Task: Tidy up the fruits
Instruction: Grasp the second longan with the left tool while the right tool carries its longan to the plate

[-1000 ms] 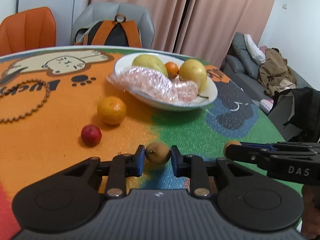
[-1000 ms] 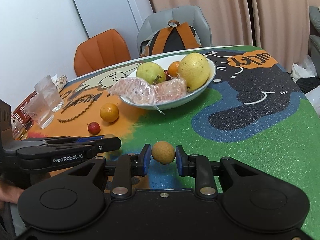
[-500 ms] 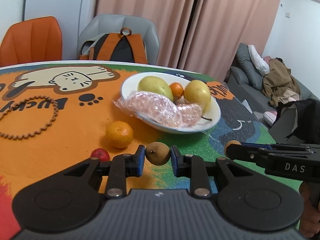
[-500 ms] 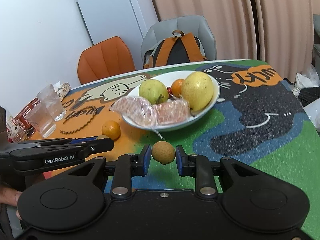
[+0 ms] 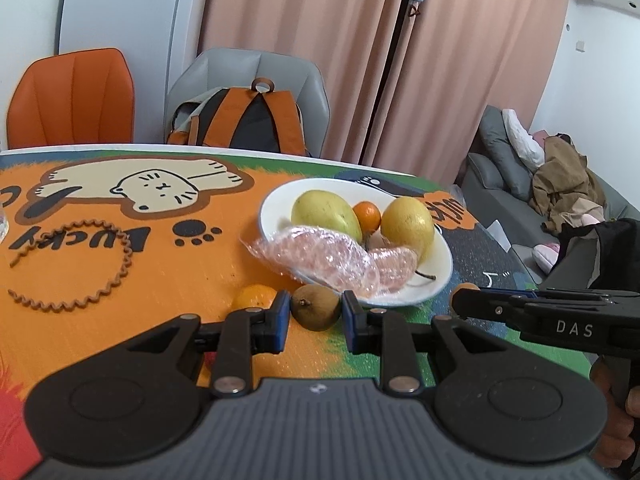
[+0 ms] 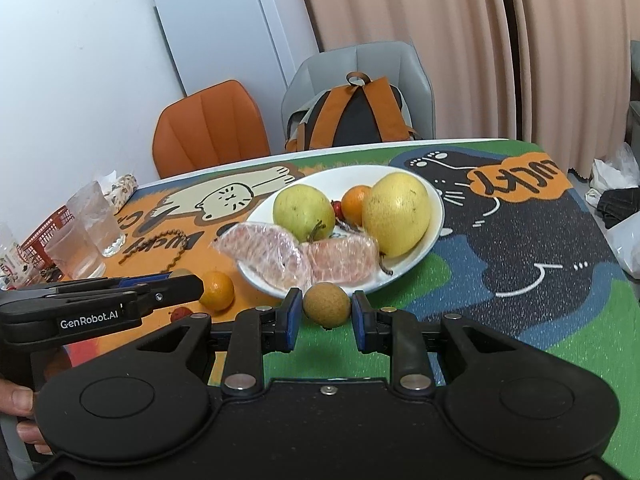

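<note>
Left wrist view: my left claw [image 5: 315, 322] is clenched on a small brown longan [image 5: 316, 306], both blue pads [image 5: 280, 320] pressed against its sides, the gap only as wide as the fruit. The longan hangs just short of the near rim of the white bowl [image 5: 442, 276]. In the bowl lie a green pear [image 5: 326, 211], a yellow pear [image 5: 408, 224], a tangerine [image 5: 367, 216] between them and wrapped pomelo pieces [image 5: 320, 260] spilling over the near edge. A loose tangerine [image 5: 254, 297] sits on the mat [image 5: 100, 272] just behind my left finger, partly hidden by it. A brown bead cord [image 5: 72, 264] curls on the orange part of the mat. At right, my right claw [image 5: 466, 300] shows side-on — a bit of brown fruit peeks past its tip.

Right wrist view: my right claw [image 6: 326, 320] grips a second longan [image 6: 327, 305], pads [image 6: 292, 318] snug on either side, jaws narrowly parted to the fruit's width. It is held just in front of the bowl [image 6: 434, 232], close under the pomelo pieces [image 6: 296, 256]. The loose tangerine [image 6: 217, 290] rests on the mat [image 6: 520, 280] left of the bowl, with a small red fruit [image 6: 181, 313] near it. My left claw [image 6: 188, 286] reaches in from the left — its load is barely visible from here. Two glasses [image 6: 86, 232] stand at the mat's far left edge.
</note>
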Demonstrator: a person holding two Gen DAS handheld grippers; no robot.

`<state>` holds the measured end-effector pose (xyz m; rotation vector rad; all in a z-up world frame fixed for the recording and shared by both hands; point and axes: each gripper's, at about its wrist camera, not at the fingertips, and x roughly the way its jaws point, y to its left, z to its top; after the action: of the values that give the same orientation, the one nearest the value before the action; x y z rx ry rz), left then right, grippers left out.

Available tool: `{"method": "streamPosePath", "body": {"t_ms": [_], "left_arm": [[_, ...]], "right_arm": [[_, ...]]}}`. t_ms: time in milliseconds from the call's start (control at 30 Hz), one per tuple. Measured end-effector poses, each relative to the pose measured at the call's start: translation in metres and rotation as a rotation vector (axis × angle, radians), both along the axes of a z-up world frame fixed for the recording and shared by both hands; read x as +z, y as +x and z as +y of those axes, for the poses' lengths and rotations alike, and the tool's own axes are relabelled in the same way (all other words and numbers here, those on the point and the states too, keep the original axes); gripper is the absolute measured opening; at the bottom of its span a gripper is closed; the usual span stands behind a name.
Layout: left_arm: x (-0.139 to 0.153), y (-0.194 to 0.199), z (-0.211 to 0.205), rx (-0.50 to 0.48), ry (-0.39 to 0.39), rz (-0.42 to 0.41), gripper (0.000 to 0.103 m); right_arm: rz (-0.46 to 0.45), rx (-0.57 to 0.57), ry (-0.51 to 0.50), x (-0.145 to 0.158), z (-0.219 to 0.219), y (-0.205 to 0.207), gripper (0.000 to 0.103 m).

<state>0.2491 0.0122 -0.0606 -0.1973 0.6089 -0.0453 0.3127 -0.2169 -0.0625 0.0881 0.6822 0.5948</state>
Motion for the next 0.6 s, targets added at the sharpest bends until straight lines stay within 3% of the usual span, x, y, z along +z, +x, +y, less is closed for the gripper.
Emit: {"method": "streamPosePath", "body": {"t_ms": [600], "left_arm": [[0.007, 0.033, -0.017, -0.060, 0.002, -0.028, 0.025]], "right_arm": [[-0.026, -0.024, 0.003, 0.009, -0.008, 0.014, 0.025]]}}
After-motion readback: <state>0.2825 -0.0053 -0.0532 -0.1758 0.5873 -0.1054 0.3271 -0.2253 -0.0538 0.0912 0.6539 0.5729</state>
